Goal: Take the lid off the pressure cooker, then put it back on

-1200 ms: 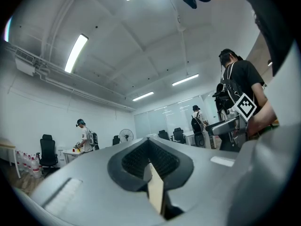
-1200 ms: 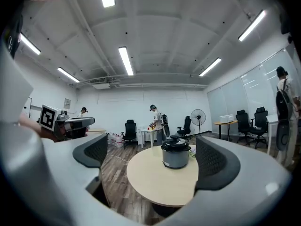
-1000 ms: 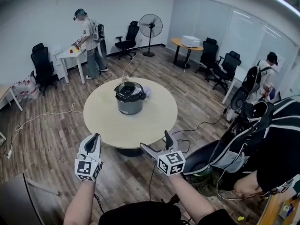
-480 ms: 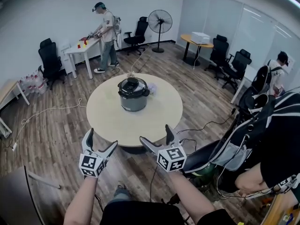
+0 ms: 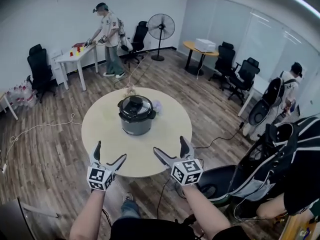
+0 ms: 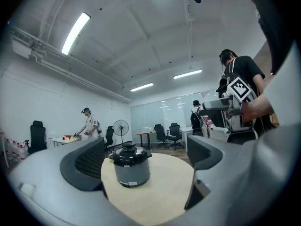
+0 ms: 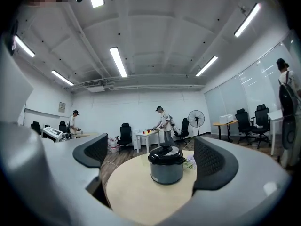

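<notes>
The round table [image 5: 167,126] spreads out ahead of both my claws, its near edge close by their tips. The pressure cooker [image 5: 136,125] stands around the table's middle, straight ahead of the left claw [image 5: 109,151] and the right claw [image 5: 170,145], framed between each pair of jaws in that claw's own view yet well apart from both. Its black lid [image 5: 135,105] sits on top. My left jaws have just been opening and stand wide, gripping nothing; the right jaws gape wide too, empty.
</notes>
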The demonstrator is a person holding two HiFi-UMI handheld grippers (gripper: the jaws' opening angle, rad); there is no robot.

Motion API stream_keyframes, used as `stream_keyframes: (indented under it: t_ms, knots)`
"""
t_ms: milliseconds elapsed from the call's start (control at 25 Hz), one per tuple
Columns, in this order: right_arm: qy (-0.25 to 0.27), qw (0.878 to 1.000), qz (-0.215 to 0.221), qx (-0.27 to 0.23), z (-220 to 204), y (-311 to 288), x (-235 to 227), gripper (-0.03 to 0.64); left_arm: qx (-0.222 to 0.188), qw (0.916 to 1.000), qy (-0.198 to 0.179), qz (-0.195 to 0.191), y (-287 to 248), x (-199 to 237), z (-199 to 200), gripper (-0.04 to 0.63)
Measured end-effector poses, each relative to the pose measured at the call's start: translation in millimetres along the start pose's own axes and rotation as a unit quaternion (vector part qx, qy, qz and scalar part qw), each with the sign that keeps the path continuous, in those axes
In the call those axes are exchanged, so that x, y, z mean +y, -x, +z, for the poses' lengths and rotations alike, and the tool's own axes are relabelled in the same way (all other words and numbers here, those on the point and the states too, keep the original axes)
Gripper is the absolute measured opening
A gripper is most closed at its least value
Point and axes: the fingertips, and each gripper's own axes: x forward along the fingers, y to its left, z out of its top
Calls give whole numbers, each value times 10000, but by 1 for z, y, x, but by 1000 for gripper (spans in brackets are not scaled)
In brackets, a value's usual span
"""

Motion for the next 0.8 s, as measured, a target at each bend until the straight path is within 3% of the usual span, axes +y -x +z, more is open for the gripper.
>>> stream_keyframes:
  t_ms: [200, 440, 800]
  knots:
    - [109, 9994, -297, 108, 10, -85, -26, 581, 219, 9981, 206, -543, -79, 53, -34, 535]
    - [201, 9978, -554, 291, 12, -177, -45, 581, 509, 9942, 270, -909, -145, 113, -73, 537]
    - [328, 9952, -636, 662, 4, -264, -62, 580, 656, 9897, 472, -1180, -207, 160, -110, 538]
